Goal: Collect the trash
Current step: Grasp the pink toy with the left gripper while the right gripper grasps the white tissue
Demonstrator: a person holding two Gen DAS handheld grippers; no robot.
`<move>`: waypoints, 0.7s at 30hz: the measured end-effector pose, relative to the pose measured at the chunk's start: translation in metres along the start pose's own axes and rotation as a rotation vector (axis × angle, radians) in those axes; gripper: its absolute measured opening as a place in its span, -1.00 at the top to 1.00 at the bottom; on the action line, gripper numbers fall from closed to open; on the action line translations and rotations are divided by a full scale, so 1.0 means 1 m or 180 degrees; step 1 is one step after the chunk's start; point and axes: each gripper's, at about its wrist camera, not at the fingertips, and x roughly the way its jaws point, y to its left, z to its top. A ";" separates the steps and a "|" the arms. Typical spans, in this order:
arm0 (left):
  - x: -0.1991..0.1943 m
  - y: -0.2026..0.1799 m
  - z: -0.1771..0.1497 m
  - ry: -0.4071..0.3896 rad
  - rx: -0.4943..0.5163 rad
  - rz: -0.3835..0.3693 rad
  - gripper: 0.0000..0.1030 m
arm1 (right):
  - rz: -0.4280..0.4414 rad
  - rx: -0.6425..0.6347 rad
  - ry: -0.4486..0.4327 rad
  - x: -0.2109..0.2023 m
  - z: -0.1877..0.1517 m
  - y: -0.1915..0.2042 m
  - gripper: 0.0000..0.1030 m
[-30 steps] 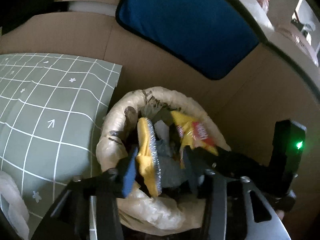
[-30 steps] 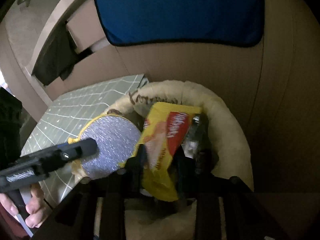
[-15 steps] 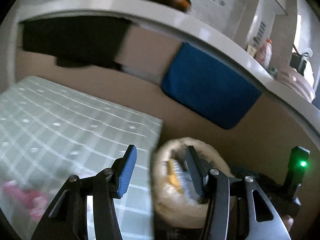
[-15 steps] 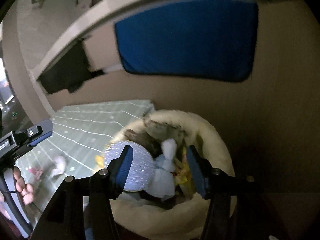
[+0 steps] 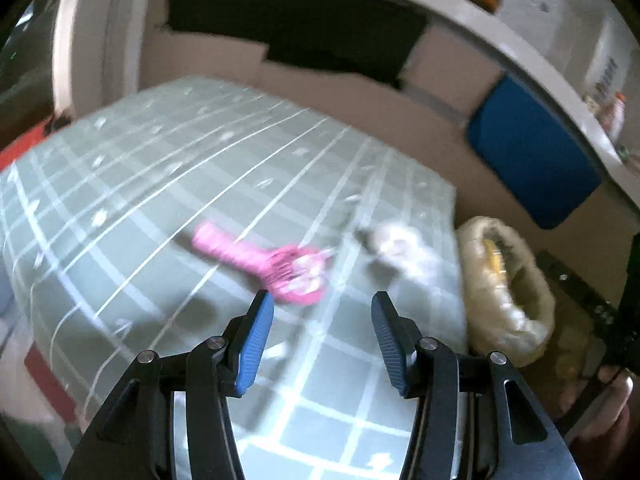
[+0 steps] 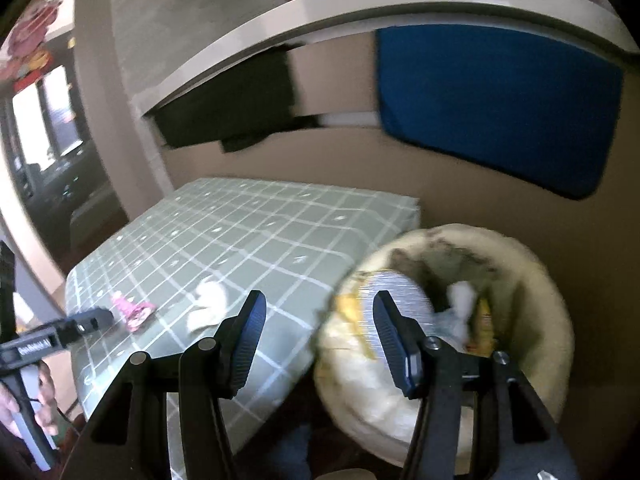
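Note:
My left gripper (image 5: 322, 304) is open and empty above the green checked table (image 5: 168, 208). A pink wrapper (image 5: 272, 264) lies just beyond its fingertips, and a crumpled white tissue (image 5: 400, 244) lies to the right of that, near the table edge. My right gripper (image 6: 319, 304) is open and empty, hovering over the gap between the table (image 6: 260, 240) and the bag-lined trash bin (image 6: 552, 300). A silver and yellow wrapper (image 6: 394, 290) and white paper (image 6: 460, 296) lie in the bin. The right wrist view also shows the pink wrapper (image 6: 132, 310), the tissue (image 6: 208, 300) and the left gripper (image 6: 92, 320).
The bin (image 5: 532, 304) stands on the floor right beside the table's right edge. Behind it a blue panel (image 6: 496, 112) leans on a brown wall under a white ledge (image 6: 360, 8). A dark cloth (image 6: 232, 104) hangs under the ledge. A hand (image 6: 40, 392) holds the left gripper.
Both grippers let go of their wrappers into the bin and are now empty. The left one swung left over the table to the pink wrapper. The right one pulled back and up from the bin.

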 end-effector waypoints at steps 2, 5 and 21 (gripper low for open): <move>0.005 0.016 -0.001 0.0057 -0.0220 -0.0019 -0.01 | 0.0055 -0.0082 0.0028 0.007 -0.001 0.012 -0.04; 0.015 0.028 0.002 0.0148 -0.0455 -0.0111 -0.01 | 0.0102 -0.0170 0.0093 0.017 -0.004 0.025 -0.04; 0.078 0.006 0.043 0.0329 -0.0236 -0.0272 -0.01 | 0.0188 -0.0212 0.0372 0.055 -0.024 0.028 -0.04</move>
